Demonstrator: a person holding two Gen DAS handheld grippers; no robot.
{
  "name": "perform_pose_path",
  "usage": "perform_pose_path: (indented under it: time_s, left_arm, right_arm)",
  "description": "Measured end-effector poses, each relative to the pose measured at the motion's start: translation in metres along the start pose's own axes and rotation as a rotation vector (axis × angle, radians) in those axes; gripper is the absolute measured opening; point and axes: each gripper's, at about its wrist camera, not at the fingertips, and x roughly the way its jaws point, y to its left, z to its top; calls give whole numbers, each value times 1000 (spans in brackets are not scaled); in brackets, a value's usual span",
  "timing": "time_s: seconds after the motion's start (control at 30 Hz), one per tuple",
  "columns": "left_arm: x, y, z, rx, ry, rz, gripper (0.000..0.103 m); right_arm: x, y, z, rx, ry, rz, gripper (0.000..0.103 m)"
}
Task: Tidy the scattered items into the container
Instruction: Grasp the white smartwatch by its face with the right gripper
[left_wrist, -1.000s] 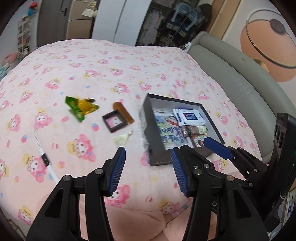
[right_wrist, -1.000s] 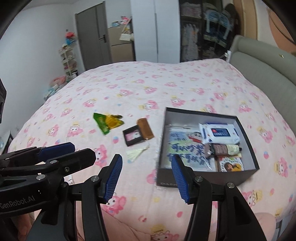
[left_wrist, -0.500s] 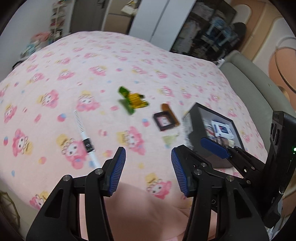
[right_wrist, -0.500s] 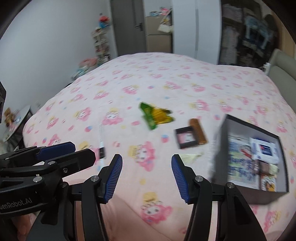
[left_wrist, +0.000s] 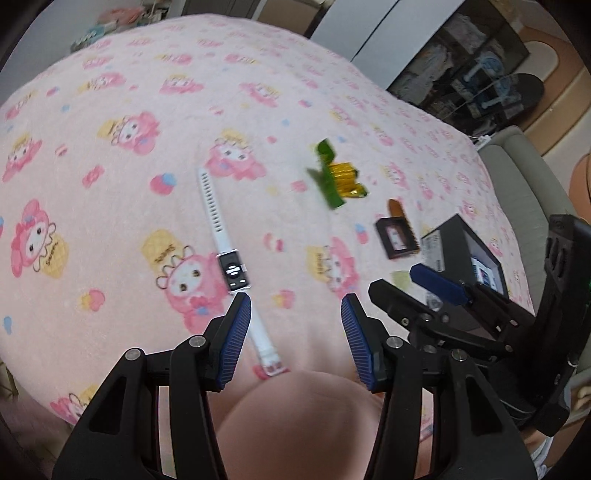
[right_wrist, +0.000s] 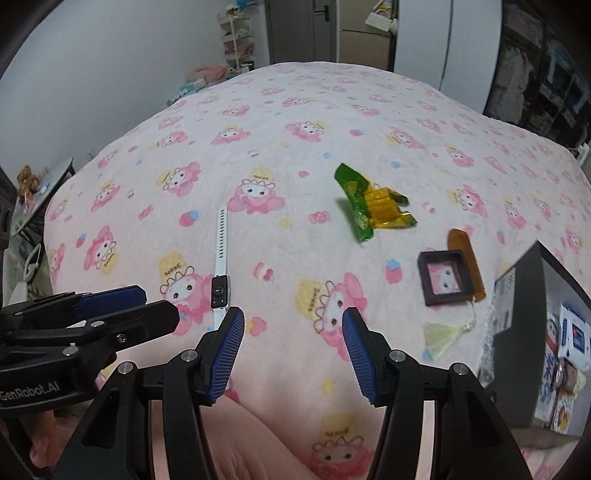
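Shift: You are swinging both grippers leftward; a second ago the black box sat centred ahead of them, and now the white watch is lying there instead.
Left jaws: Your left gripper is hanging wide open and holding nothing, with the watch passing just beside its left fingertip.
Right jaws: Your right gripper is also gaping wide and empty, hovering over bare blanket.
Watch: It is lying flat with the strap stretched out straight and the dark face up.
Other strays: The green snack packet, the small dark frame, the brown comb and the pale tassel are waiting between the watch and the box.
Container: The black box is sitting at the far right edge, already holding a few things, seemingly packets, though they are cropped.
Risk: You are probably going for the watch; closing on the thin strap could pinch the soft blanket, or let the heavier face slip out.
Risk two: Your grippers are working close together and could collide.
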Motion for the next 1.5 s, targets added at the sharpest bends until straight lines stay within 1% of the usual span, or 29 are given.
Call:
perform_pose_path:
  time_s: [0.17, 0.3, 0.33, 0.37, 0.47, 0.6, 0.73, 0.8, 0.87, 0.97, 1.13, 1.23, 1.33, 1.43, 1.5]
  left_arm:
    - [27, 29, 8, -74, 36, 6, 48]
    - [46, 45, 11, -101, 69, 9, 44]
    - [51, 48, 11, -105, 80, 9, 41]
    - [56, 51, 12, -102, 97, 9, 34]
    - [72, 59, 14, -100, 141, 8, 26]
    - [89, 67, 17, -113, 178, 2, 25]
    - [101, 71, 23, -125, 205, -15, 25]
    - [105, 71, 27, -126, 214, -28, 25]
    - [110, 70, 29, -127, 223, -32, 25]
    - [119, 68, 30, -128, 242, -24, 26]
    - [128, 71, 31, -154, 264, -43, 26]
    - [129, 71, 31, -166, 276, -65, 26]
    - [130, 63, 32, -147, 287, -96, 26]
    - [128, 56, 35, -119, 290, -94, 26]
    - [129, 54, 37, -117, 297, -96, 26]
  right_arm:
    - [32, 7, 7, -33, 59, 38, 51]
    - [61, 7, 8, -55, 131, 76, 51]
    - [68, 7, 9, -61, 145, 82, 51]
    - [73, 6, 9, -63, 156, 89, 51]
    - [90, 3, 11, -61, 190, 134, 51]
    - [107, 10, 9, -80, 246, 235, 50]
    - [120, 16, 6, -102, 305, 271, 50]
    - [123, 19, 5, -96, 322, 325, 50]
    - [124, 23, 5, -105, 331, 360, 50]
    - [131, 26, 6, -100, 340, 380, 50]
    - [145, 26, 7, -75, 355, 402, 50]
    - [149, 27, 8, -68, 358, 413, 46]
    - [149, 24, 10, -42, 361, 421, 41]
    - [144, 22, 9, -36, 341, 421, 34]
    - [142, 17, 9, -17, 333, 422, 26]
